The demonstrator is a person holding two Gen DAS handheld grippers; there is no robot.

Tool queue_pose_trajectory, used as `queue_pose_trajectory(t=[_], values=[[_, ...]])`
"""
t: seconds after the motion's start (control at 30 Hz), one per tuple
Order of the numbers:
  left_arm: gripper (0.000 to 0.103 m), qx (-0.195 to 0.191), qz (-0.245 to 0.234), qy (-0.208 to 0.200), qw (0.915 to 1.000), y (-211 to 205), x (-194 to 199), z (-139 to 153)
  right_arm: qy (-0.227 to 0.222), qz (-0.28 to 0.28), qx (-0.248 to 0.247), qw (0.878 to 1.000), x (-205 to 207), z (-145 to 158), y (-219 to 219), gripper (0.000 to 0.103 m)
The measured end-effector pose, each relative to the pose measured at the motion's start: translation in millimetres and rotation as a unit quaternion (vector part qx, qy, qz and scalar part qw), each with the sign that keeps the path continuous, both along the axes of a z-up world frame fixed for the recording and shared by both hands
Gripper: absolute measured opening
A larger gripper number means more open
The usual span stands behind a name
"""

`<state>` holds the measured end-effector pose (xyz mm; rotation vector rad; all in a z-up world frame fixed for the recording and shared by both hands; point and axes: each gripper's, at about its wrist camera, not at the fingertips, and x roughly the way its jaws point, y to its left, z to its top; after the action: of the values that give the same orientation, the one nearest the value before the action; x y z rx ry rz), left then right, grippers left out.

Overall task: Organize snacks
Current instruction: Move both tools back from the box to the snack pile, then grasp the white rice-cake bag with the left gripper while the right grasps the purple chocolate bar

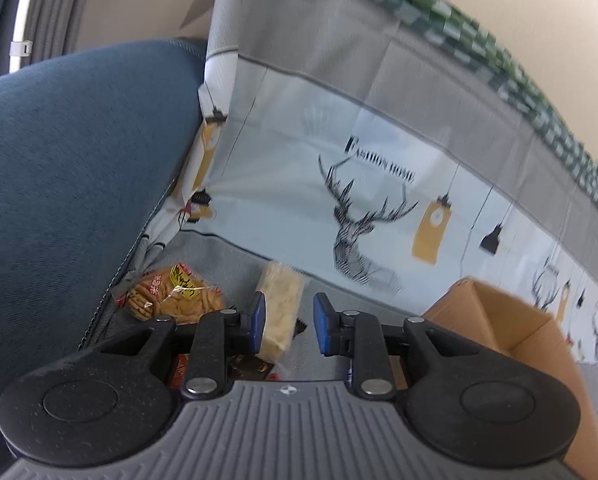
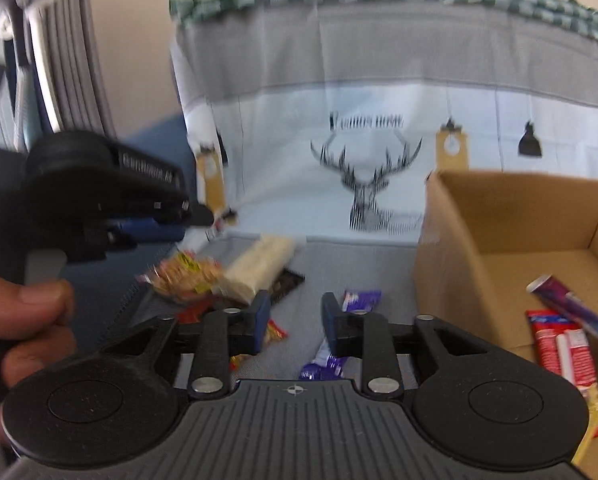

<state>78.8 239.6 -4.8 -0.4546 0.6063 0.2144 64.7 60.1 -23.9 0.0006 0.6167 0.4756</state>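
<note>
Loose snacks lie on a grey surface: a clear bag of brown cookies (image 1: 175, 292) (image 2: 187, 276) with a yellow label, a pale cracker pack (image 1: 281, 304) (image 2: 259, 268), a dark packet (image 2: 289, 282), and purple wrappers (image 2: 361, 300). My left gripper (image 1: 290, 324) hovers over the cracker pack. Its blue pads stand apart and press on nothing. In the right wrist view the left gripper (image 2: 191, 222) hangs above the cookie bag. My right gripper (image 2: 295, 324) is open over the purple wrappers, with nothing between its pads.
An open cardboard box (image 2: 499, 216) (image 1: 499, 320) stands at the right, holding a red pack (image 2: 563, 344) and a purple tube (image 2: 571, 304). A deer-print cloth (image 1: 359, 220) hangs behind. A blue cushion (image 1: 67, 160) rises at the left. A hand (image 2: 31, 312) holds the left gripper's handle.
</note>
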Motion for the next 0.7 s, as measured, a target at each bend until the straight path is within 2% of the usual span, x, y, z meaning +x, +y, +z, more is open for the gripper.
queue_pose_trajectory(t=[0.13,0.2,0.23,0.4,0.67,0.7], values=[[0.045,0.004,-0.005,0.012,0.9999,3.3,14.9,-9.3,0.025,-0.028,-0.024,0.999,24.4,-17.6,7.9,0.054],[0.055,0.01,-0.005,0.019,0.9998,2.6,24.0,-14.0,0.043,-0.045,-0.033,0.997,33.8,-28.2,11.6,0.057],[0.058,0.015,-0.005,0.022,0.9996,1.7,28.5,-15.8,0.052,-0.052,-0.039,0.997,37.9,-33.4,13.5,0.059],[0.078,0.061,-0.013,0.033,0.9975,-7.1,52.9,-25.9,0.071,-0.069,-0.057,0.993,52.4,-53.2,20.7,0.062],[0.082,0.098,-0.036,0.079,0.9914,-16.9,86.5,-54.5,0.1,-0.078,-0.063,0.99,69.9,-71.2,24.1,0.063],[0.082,0.098,-0.036,0.084,0.991,-17.4,88.6,-57.2,0.114,-0.087,-0.077,0.987,70.5,-71.4,23.9,0.062]])
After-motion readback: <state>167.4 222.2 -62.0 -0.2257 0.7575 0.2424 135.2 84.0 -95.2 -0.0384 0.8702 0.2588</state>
